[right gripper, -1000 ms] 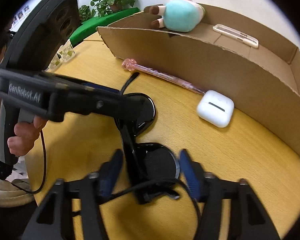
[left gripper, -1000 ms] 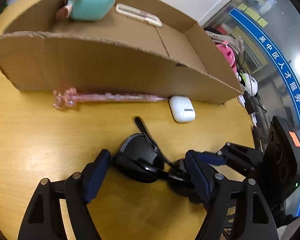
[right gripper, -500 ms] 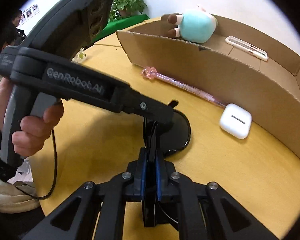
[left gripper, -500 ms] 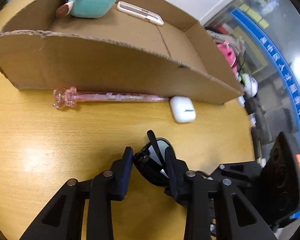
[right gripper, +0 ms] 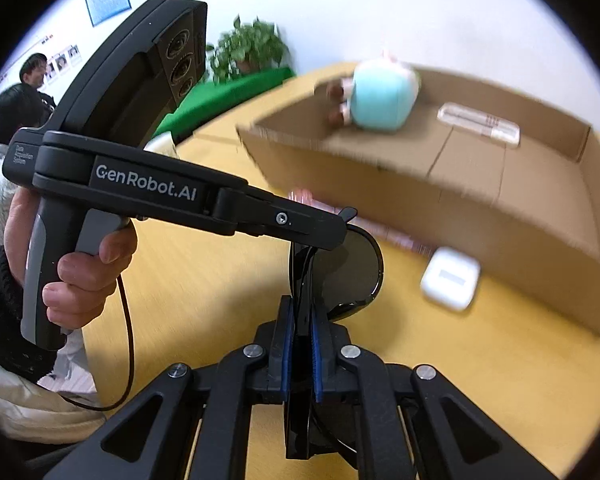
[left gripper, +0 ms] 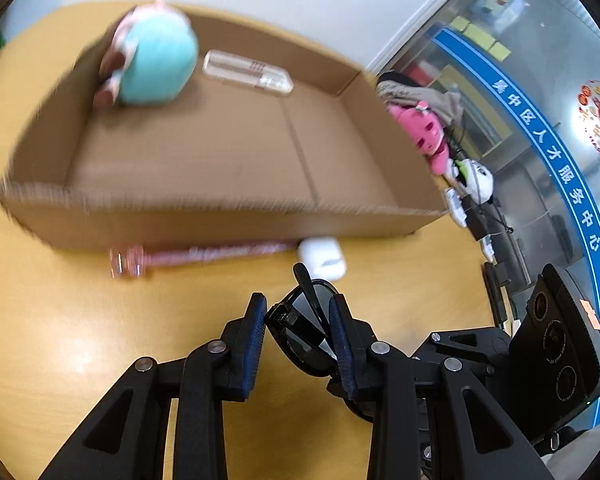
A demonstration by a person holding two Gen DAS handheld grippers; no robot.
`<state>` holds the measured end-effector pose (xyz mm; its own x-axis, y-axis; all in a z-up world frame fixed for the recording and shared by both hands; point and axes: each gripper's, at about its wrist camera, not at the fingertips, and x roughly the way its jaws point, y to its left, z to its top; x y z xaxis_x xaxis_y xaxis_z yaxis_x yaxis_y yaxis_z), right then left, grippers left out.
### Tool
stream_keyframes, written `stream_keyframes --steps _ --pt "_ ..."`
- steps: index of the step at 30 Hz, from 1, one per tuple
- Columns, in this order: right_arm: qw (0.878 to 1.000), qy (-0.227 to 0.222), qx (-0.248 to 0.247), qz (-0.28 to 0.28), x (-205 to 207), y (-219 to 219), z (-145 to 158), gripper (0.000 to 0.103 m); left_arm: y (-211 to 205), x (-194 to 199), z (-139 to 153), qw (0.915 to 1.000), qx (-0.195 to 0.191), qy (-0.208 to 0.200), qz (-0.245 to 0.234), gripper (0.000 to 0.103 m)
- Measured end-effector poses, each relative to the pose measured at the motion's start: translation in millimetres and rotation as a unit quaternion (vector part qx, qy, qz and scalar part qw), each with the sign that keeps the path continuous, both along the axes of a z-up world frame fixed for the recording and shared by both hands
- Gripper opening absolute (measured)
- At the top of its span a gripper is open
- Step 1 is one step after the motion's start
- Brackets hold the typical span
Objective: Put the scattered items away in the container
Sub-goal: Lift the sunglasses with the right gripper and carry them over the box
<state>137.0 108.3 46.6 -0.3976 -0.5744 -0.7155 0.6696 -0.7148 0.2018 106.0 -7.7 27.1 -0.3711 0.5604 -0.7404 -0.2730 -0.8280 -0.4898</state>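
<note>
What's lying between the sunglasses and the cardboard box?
In the left wrist view, the white earbud case and pink pen lie between sunglasses and box.

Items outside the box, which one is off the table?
The black sunglasses, gripped by both the left gripper and right gripper; the pink pen and white earbud case lie beside the cardboard box.

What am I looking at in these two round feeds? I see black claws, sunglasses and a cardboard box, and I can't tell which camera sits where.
Each feed comes from a fisheye camera on a handheld claw tool, looking along its two fingers. One shows the left claw, the other the right claw. Both are clamped on the black sunglasses, lifted over the yellow table. The pistol-shaped device in the right feed is the left tool, gripped by the person's hand. A pink pen and a white earbud case lie beside the cardboard box, which already holds a teal plush toy and a clear case.
</note>
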Motion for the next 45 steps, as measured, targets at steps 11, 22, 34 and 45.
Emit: stream_keyframes --steps 11,22,34,45 --pt "0.993 0.095 -0.063 -0.040 -60 26 96 0.007 36 -66 122 0.9873 -0.050 0.140 -0.057 0.033" --pt "0.982 0.150 -0.075 -0.088 -159 60 166 0.008 85 -175 196 0.9696 -0.075 0.203 -0.115 0.033" --pt "0.986 0.073 -0.069 -0.134 -283 87 135 0.008 133 -301 149 0.9751 -0.080 0.140 -0.152 0.033" --pt "0.981 -0.048 -0.039 -0.181 -372 110 31 0.008 166 -384 29 0.9822 -0.068 0.027 -0.173 0.031"
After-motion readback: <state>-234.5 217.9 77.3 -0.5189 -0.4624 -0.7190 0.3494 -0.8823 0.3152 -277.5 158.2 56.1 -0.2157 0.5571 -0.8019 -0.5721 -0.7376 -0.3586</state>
